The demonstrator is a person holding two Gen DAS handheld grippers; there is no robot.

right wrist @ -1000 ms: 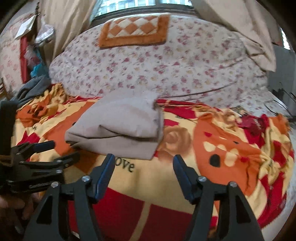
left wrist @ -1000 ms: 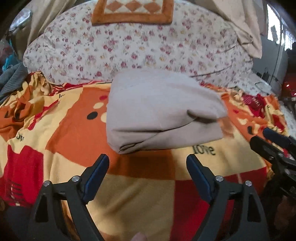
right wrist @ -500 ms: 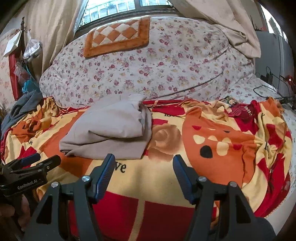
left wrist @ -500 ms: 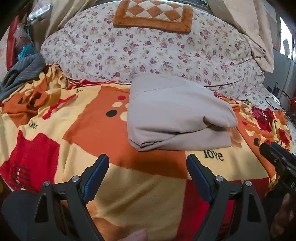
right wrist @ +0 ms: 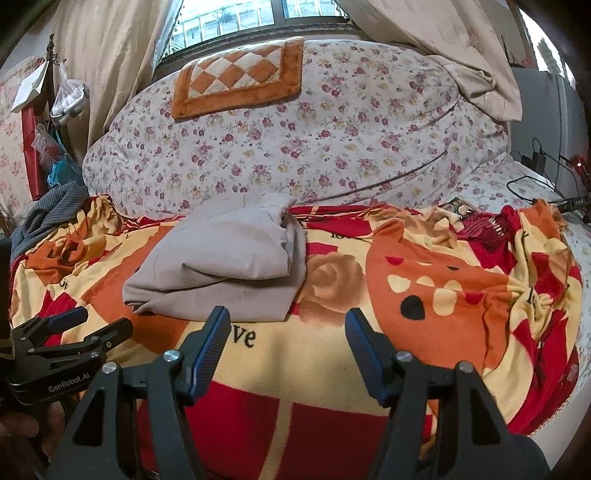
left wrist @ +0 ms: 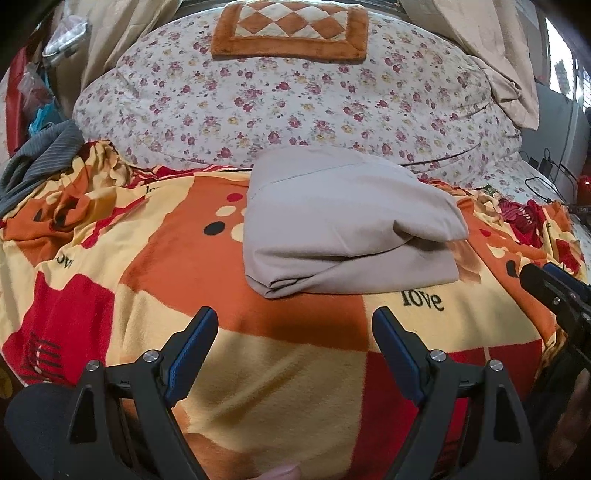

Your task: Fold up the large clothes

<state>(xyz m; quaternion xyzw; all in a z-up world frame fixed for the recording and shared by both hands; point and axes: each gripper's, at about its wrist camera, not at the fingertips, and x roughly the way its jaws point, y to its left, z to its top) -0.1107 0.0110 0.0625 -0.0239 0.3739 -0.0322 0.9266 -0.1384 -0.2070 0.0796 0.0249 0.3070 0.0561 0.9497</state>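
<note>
Both views now sit farther back from the folded grey garment [left wrist: 347, 229], resting on the patterned blanket [left wrist: 177, 266]. Left gripper [left wrist: 295, 332]: jaws wide apart, empty, touching nothing. Right gripper [right wrist: 286, 332]: jaws apart, empty.

folded grey garment [left wrist: 343, 225] x1 | hand-held gripper x2: left [left wrist: 295, 328], right [right wrist: 286, 326] | patterned blanket [left wrist: 280, 384] x1 | floral duvet [left wrist: 280, 107] x1 | checkered orange mat [left wrist: 291, 29] x1
</note>
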